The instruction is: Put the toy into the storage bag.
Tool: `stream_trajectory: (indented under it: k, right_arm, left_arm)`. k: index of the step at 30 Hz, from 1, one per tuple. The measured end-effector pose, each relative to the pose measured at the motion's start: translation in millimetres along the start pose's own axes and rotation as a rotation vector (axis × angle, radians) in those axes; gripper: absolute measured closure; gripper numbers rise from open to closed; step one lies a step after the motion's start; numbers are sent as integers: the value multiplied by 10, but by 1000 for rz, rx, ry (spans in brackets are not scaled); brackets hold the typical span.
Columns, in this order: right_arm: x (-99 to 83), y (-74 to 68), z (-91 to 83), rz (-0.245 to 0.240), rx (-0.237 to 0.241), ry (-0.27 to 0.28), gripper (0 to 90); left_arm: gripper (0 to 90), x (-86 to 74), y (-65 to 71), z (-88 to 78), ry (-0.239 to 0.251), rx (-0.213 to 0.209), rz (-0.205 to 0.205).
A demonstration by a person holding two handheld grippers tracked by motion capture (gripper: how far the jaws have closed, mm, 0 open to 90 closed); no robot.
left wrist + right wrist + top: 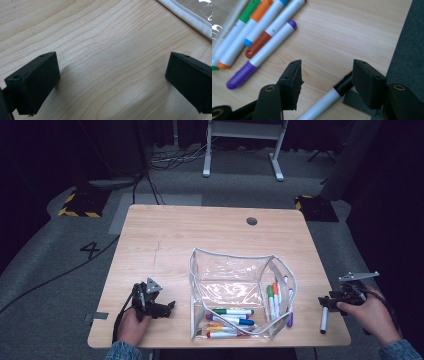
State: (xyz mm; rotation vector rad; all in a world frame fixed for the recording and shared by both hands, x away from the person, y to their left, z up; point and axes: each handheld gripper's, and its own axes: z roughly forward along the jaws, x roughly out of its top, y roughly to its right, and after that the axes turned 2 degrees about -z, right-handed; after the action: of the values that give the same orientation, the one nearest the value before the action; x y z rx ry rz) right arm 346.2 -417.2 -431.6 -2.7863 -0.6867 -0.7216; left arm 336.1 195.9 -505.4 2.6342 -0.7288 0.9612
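- My right hand-held gripper point(327, 301) sits low at the counter's point(200, 230) right front corner; its jaws stand wide apart.
- In the right gripper view the right hand-held gripper point(325, 75) straddles a black-capped marker point(329, 98): the marker lies on the counter point(352, 32) between the two pads, and I see neither pad pressing on it, though its cap runs close under the right-hand pad.
- In the high view the black-capped marker point(324, 319) lies near the counter's right edge, just in front of that gripper, running roughly toward the front edge.
- My left hand-held gripper point(159, 309) rests low near the counter's front left, well apart from the marker. Its jaws are apart too.
- In the left gripper view the left hand-held gripper point(112, 77) has only bare wood of the counter point(105, 32) between its pads; a white hem of the pouch point(190, 17) crosses the top right corner.
- A clear pouch point(235, 287) with white piping lies open mid-counter, between the two grippers.
- Several markers show at the pouch: a green-capped marker point(232, 311) and a blue-capped one point(235, 321) lie crosswise at the front, with red and yellow caps below them.
- More markers lie along the pouch's right side; the purple marker point(262, 55) is the nearest of these to my right gripper, beside a red one point(272, 30), an orange one point(244, 35) and a green one.
- Whether those right-side markers lie inside the pouch or on its flap I cannot tell.
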Motion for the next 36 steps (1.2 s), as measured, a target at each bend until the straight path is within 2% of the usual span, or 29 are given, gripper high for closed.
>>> stream_trajectory:
  k: [5,10,14,18,21,24,29,36]
  right_arm:
    - [-166,5,173,32,-6,-50,434]
    - [-234,-15,240,23,-14,-66,479]
    - [-250,-55,278,0,-17,-90,590]
    - [-228,-67,279,-1,-41,-105,749]
    - [-211,-50,283,27,-48,-108,768]
    - [-199,-54,282,27,-38,-115,769]
    - [-144,-90,191,23,-8,-82,769]
    - [8,-184,-71,9,47,-16,769]
  left_arm:
    - [0,0,0,0,0,0,0]
    - [0,0,-1,0,0,1,2]
    - [0,0,1,0,0,0,-1]
    - [0,0,1,0,1,0,-1]
    - [0,0,-1,-1,-1,1,2]
    - [0,0,0,0,0,1,0]
    - [0,0,0,0,0,0,0]
    - [0,0,0,0,0,0,-1]
